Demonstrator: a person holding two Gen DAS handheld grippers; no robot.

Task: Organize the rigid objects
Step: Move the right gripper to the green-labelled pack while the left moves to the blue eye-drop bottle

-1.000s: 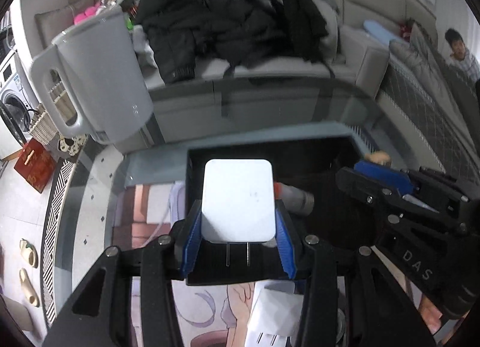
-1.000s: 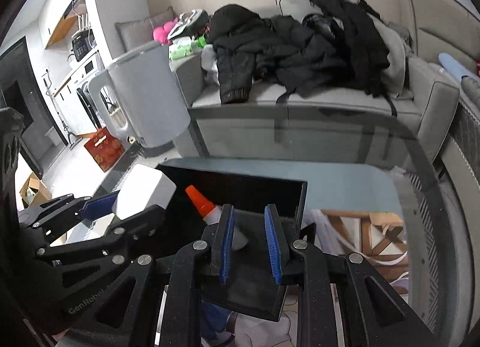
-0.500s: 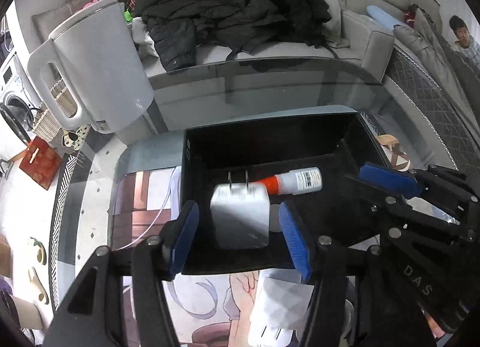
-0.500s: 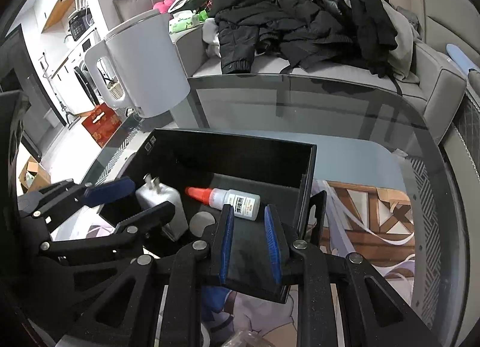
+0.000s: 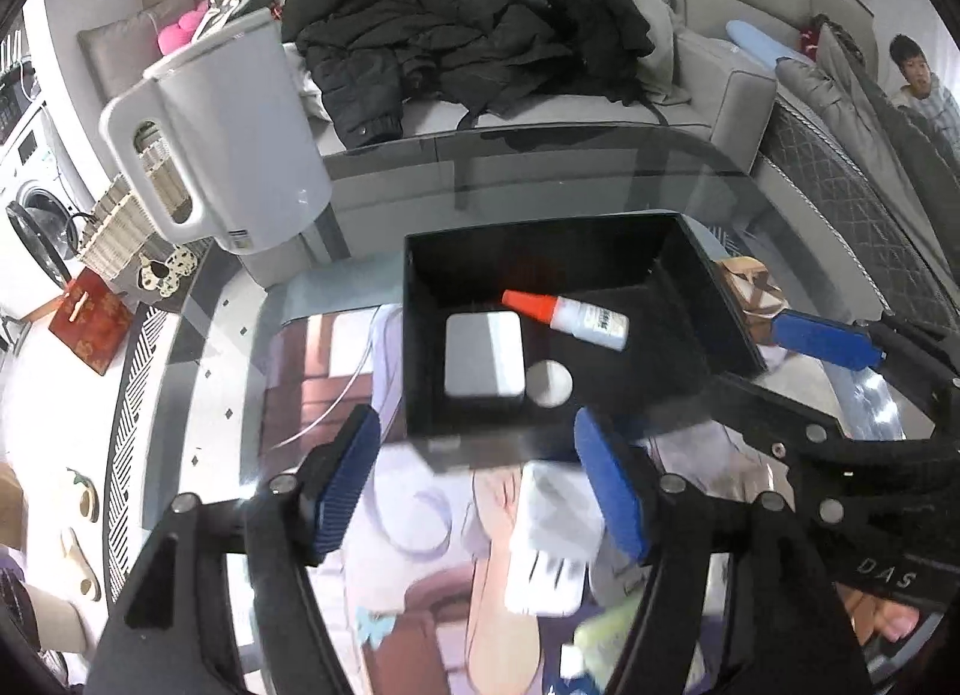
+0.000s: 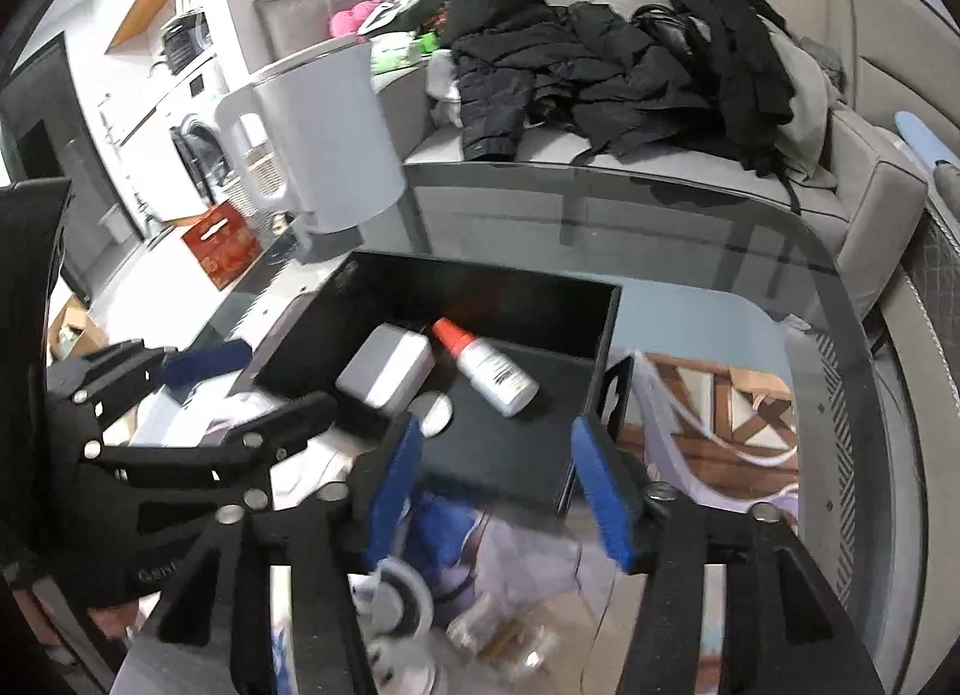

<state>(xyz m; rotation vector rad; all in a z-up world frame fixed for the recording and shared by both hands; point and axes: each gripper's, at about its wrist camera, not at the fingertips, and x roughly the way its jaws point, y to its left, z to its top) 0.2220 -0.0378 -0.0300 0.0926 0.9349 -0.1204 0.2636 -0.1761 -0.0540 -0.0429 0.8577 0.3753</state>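
The white charger (image 5: 484, 355) lies flat in the black box (image 5: 690, 242), in the near-left part of the box floor, close against the left wall. Just to its right, touching or nearly so, is a small round white disc (image 5: 548, 384). Beyond it lies a little white bottle with a red cap (image 5: 567, 318), on its side, the cap pointing left and far. From the right wrist view the charger (image 6: 385, 367) shows as a rounded grey-white block with the bottle (image 6: 489, 368) to its right and the disc (image 6: 434, 412) nearer.

The left gripper (image 5: 477, 485) is released, its blue fingers (image 5: 348, 479) spread wide, holding nothing; it hangs over the near edge of the box. The right gripper (image 6: 498, 494) is also spread wide and bare, over the near wall of the box (image 6: 609, 329).

The box stands on a glass table (image 5: 540, 155). Near the box, between the left gripper's fingers, a white object (image 5: 552, 539) lies on the table, blurred. A white kettle (image 5: 240, 137) stands on the table at the far left. Beyond the table is a grey sofa (image 5: 726, 83) heaped with black jackets (image 5: 468, 47). A person (image 5: 918, 74) sits at the far right.
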